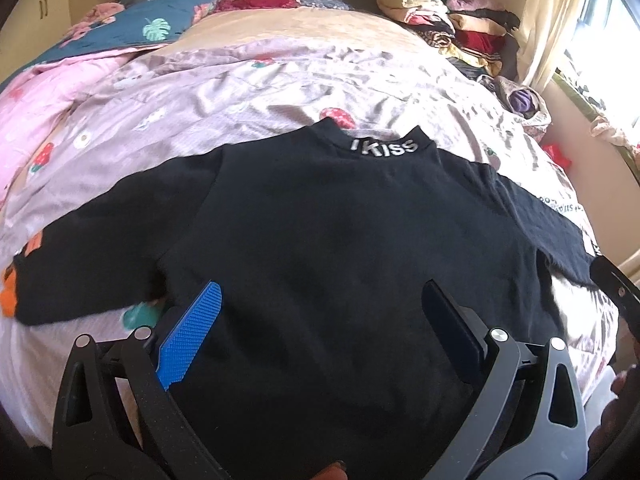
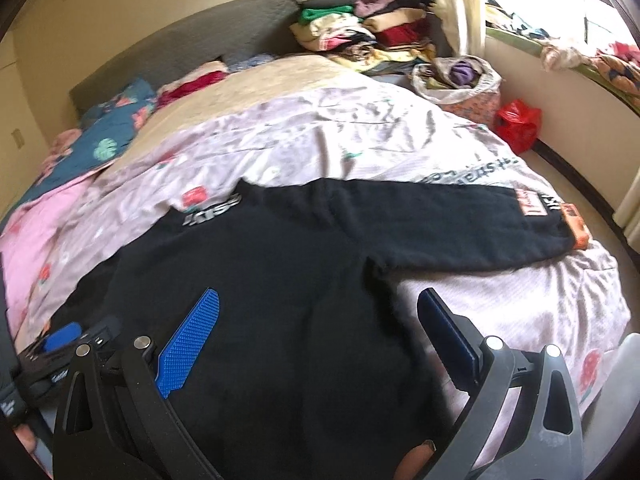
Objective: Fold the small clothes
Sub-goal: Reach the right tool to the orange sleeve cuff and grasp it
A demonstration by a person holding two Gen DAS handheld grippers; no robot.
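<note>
Black sweater: spread flat on the bed, front down or up not determinable; both sleeves out to the sides; collar with white lettering pointing toward the headboard. Right sleeve cuff carries orange and white patches near the bed's edge.

Left gripper: jaws wide apart, nothing between them, poised over the lower body of the sweater; blue pad on one finger.

Right gripper: jaws wide apart, nothing held, over the sweater's lower right side, beside the armpit.

Quilt: pale pink with strawberry print, wrinkled, lying under the sweater.

Pile of folded clothes: stacked at the head of the bed, beside the curtain.

Red bag: on the floor by the wall, well apart from the sweater.
</note>
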